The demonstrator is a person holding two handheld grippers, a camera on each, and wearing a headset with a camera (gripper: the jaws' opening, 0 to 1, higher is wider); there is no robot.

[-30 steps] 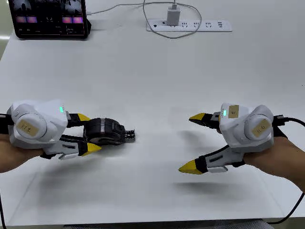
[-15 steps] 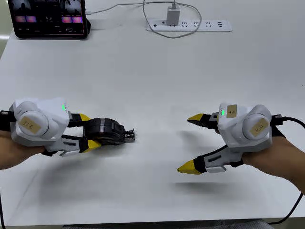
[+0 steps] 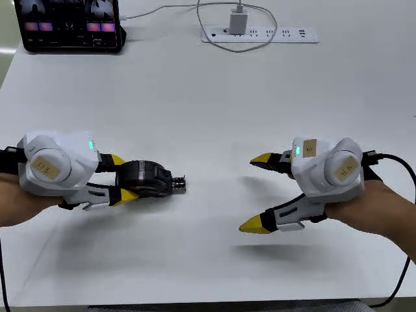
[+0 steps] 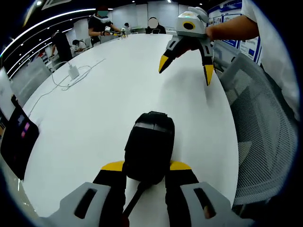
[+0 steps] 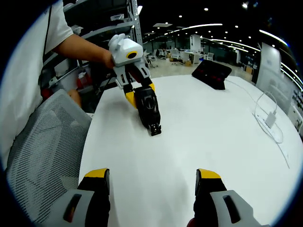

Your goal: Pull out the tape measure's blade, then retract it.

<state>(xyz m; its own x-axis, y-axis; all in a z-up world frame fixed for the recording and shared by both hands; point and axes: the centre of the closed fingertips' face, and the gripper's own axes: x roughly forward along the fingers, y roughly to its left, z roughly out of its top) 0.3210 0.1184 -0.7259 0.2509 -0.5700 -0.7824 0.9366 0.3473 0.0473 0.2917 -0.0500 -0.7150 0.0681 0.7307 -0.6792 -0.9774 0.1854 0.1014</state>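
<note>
Pinching the black tape measure [image 3: 146,179] by its rear half, the left gripper [image 3: 122,177] sits at about 9 o'clock on the white table [image 3: 208,104] in the head view, with one yellow-tipped jaw on each side of the case. The case rests on the tabletop and its mouth points toward 3 o'clock. The blade's hook sits right at the mouth, with no length of blade drawn out.

The left gripper view shows the same clamp: the tape measure [image 4: 149,146] stands between the two jaws of the left gripper [image 4: 147,166].

At about 3 o'clock in the head view, well apart from the tape measure, the right gripper [image 3: 255,193] hovers with its jaws spread wide and nothing between them, its tips aimed toward 9 o'clock. Bare tabletop lies between the two grippers.

From the right gripper view, its own jaws [image 5: 152,173] gape at 6 o'clock, with the tape measure [image 5: 149,111] and the left gripper [image 5: 141,94] ahead at about 12 o'clock.

Far from the work, a dark tablet [image 3: 70,25] stands at 11 o'clock. A white power strip [image 3: 260,34] with a plugged-in charger [image 3: 238,21] and a looping cable [image 3: 214,10] lies at about 12 to 1 o'clock. A grey mesh chair [image 4: 258,142] sits by the table's edge.
</note>
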